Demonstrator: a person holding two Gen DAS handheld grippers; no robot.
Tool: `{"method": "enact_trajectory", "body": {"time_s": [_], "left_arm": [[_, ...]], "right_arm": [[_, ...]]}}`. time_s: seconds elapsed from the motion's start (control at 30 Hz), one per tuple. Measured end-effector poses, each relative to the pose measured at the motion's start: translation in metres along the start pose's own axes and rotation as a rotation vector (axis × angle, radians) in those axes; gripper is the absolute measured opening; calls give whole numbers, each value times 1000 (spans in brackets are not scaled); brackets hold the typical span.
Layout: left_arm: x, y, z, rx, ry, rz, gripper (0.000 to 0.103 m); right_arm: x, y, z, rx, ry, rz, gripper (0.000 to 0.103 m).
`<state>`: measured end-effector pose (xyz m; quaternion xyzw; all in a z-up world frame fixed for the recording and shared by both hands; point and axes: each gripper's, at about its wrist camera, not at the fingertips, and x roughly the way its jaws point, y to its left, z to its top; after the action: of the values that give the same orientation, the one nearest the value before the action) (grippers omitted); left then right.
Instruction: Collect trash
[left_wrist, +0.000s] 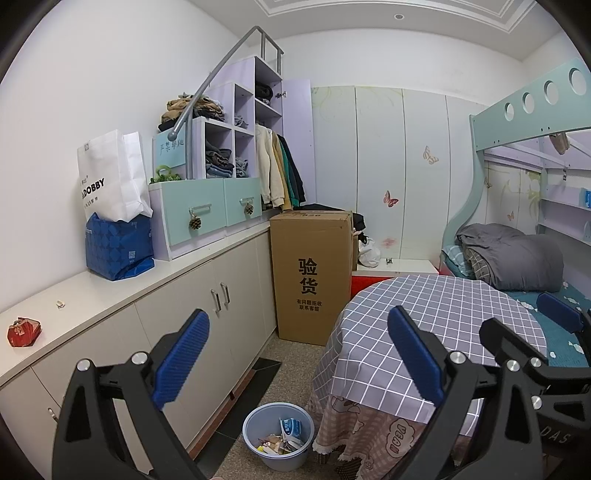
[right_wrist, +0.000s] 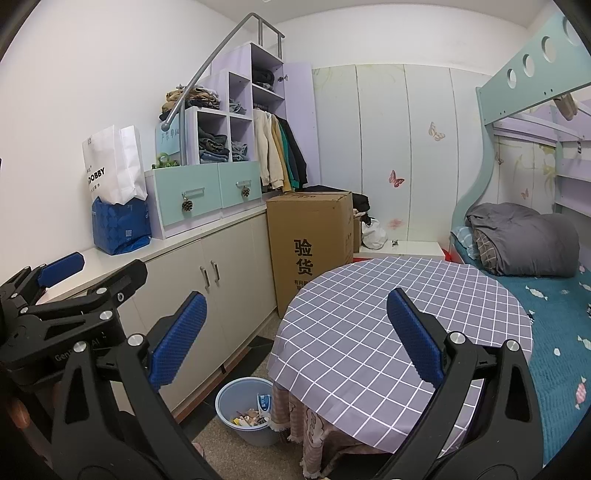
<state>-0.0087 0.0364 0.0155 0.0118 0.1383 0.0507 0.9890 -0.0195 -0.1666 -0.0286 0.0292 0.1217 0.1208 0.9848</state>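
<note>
A crumpled red wrapper (left_wrist: 23, 332) lies on the white cabinet top (left_wrist: 110, 295) at the far left, with a small white scrap (left_wrist: 60, 304) farther back. A blue waste bin (left_wrist: 277, 435) holding several wrappers and papers stands on the floor beside the table; it also shows in the right wrist view (right_wrist: 243, 410). My left gripper (left_wrist: 299, 358) is open and empty, held in the air above the bin and the table edge. My right gripper (right_wrist: 295, 336) is open and empty over the table. The left gripper also shows in the right wrist view (right_wrist: 59, 273), at the left by the cabinet.
A round table with a grey checked cloth (right_wrist: 388, 317) fills the middle right. A tall cardboard box (left_wrist: 310, 273) stands by the cabinet. A blue bag (left_wrist: 118, 247) and a white paper bag (left_wrist: 110, 177) sit on the cabinet top. A bunk bed (right_wrist: 554, 295) is at right.
</note>
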Motion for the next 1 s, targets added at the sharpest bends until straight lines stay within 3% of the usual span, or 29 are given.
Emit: {"method": "enact_trajectory", "body": {"time_s": [1.0], "left_arm": [[7,8,-3,19,10,2,95]], "right_arm": [[4,-7,-4,12,28,7,96]]}}
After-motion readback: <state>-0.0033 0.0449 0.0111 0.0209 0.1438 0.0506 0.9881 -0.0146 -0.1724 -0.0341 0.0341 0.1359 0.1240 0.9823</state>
